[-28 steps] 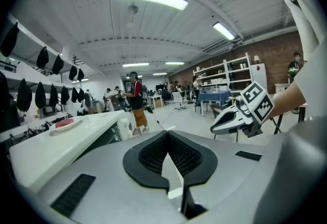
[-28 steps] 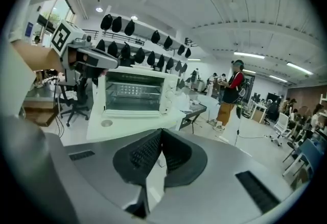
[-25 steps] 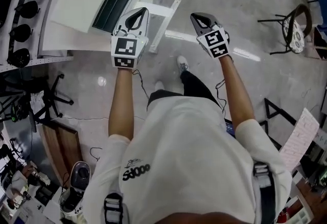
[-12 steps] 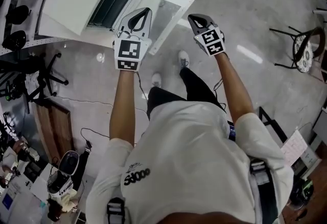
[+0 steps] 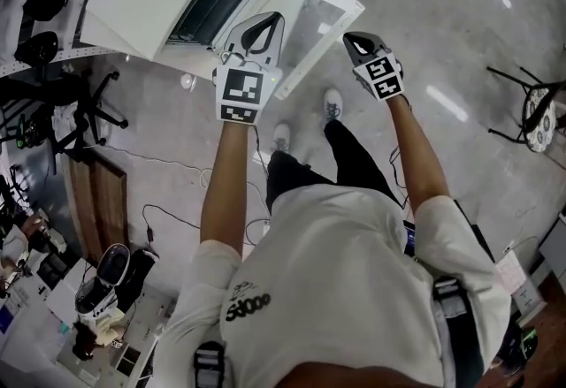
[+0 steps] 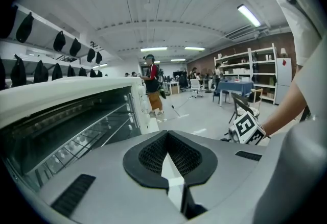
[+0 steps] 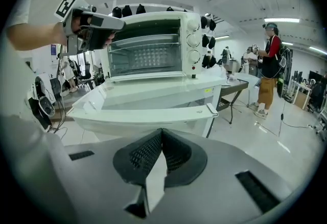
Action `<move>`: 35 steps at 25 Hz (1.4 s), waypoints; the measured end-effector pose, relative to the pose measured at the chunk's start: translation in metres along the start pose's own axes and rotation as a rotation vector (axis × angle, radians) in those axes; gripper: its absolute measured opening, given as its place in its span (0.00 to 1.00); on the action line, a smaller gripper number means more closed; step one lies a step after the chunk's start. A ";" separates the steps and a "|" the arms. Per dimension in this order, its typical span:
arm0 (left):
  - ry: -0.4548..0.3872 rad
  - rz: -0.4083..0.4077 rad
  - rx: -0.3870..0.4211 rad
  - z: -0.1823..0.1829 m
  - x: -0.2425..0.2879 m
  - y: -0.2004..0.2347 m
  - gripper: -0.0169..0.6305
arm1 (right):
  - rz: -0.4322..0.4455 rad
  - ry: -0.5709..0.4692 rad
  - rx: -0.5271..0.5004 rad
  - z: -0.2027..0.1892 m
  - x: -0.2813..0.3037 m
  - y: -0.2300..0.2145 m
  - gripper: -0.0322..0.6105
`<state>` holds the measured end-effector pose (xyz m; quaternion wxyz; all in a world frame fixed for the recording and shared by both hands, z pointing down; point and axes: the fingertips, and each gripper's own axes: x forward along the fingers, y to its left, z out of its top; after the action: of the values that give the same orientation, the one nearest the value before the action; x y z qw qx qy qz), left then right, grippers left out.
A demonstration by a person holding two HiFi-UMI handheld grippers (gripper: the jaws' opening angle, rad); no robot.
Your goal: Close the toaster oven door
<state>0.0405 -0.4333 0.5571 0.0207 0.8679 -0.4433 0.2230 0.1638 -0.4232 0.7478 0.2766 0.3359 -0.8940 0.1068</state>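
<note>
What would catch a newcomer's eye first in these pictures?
The white toaster oven, its glass door dropped flat open, fills the middle of the right gripper view. Both handheld tools are shut and empty. The left tool is over the door near the oven's mouth, and the right tool is just off the door's outer edge.

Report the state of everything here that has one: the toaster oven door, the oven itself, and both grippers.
Toaster oven door: open, folded down about level.
Toaster oven: chamber exposed, wire rack in place, nothing seen on it.
Left gripper: jaws together, holding nothing, beside the oven's open front.
Right gripper: jaws together, holding nothing, facing the door's handle edge.
</note>
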 end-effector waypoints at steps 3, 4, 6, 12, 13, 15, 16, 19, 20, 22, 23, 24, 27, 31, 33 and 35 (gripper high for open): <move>0.009 0.004 0.000 -0.004 -0.004 0.001 0.05 | 0.012 -0.012 0.006 0.000 0.005 0.002 0.06; 0.012 0.007 -0.001 -0.005 -0.005 0.002 0.05 | 0.012 -0.019 0.007 0.002 0.006 0.002 0.06; 0.013 0.019 0.001 -0.002 -0.008 0.005 0.05 | 0.007 -0.035 0.007 0.007 0.007 0.001 0.06; -0.011 0.055 -0.002 0.010 -0.027 0.012 0.05 | -0.001 -0.071 0.050 0.020 -0.005 0.001 0.06; -0.017 0.064 -0.003 0.012 -0.031 0.015 0.05 | -0.001 -0.080 0.052 0.024 -0.009 0.002 0.06; -0.032 0.086 -0.009 0.015 -0.039 0.020 0.05 | 0.001 -0.106 0.050 0.035 -0.018 0.003 0.06; -0.040 0.100 -0.013 0.018 -0.042 0.024 0.05 | 0.000 -0.120 0.042 0.041 -0.023 0.003 0.06; -0.056 0.142 -0.011 0.029 -0.052 0.032 0.05 | -0.009 -0.160 0.010 0.064 -0.039 0.000 0.06; -0.062 0.151 -0.008 0.033 -0.056 0.033 0.05 | -0.013 -0.174 0.000 0.073 -0.044 -0.002 0.06; -0.080 0.165 -0.007 0.042 -0.064 0.038 0.05 | -0.020 -0.199 -0.019 0.092 -0.051 -0.005 0.06; -0.088 0.171 -0.007 0.045 -0.068 0.041 0.05 | -0.023 -0.209 -0.030 0.101 -0.053 -0.006 0.06; -0.095 0.179 -0.007 0.048 -0.073 0.043 0.05 | -0.024 -0.221 -0.041 0.110 -0.054 -0.006 0.06; -0.108 0.202 -0.008 0.054 -0.086 0.047 0.05 | -0.017 -0.280 -0.050 0.138 -0.062 -0.005 0.06; -0.126 0.238 -0.014 0.059 -0.100 0.054 0.05 | -0.011 -0.299 -0.071 0.170 -0.065 -0.003 0.06; -0.137 0.253 -0.015 0.065 -0.108 0.055 0.05 | -0.006 -0.299 -0.085 0.184 -0.066 -0.002 0.06; -0.148 0.267 -0.012 0.071 -0.115 0.055 0.05 | 0.002 -0.309 -0.090 0.197 -0.067 -0.001 0.06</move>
<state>-0.0346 -0.3960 0.4381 -0.0365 0.8153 -0.5563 0.1565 0.1228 -0.4620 0.5473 0.1503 0.3346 -0.9302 0.0138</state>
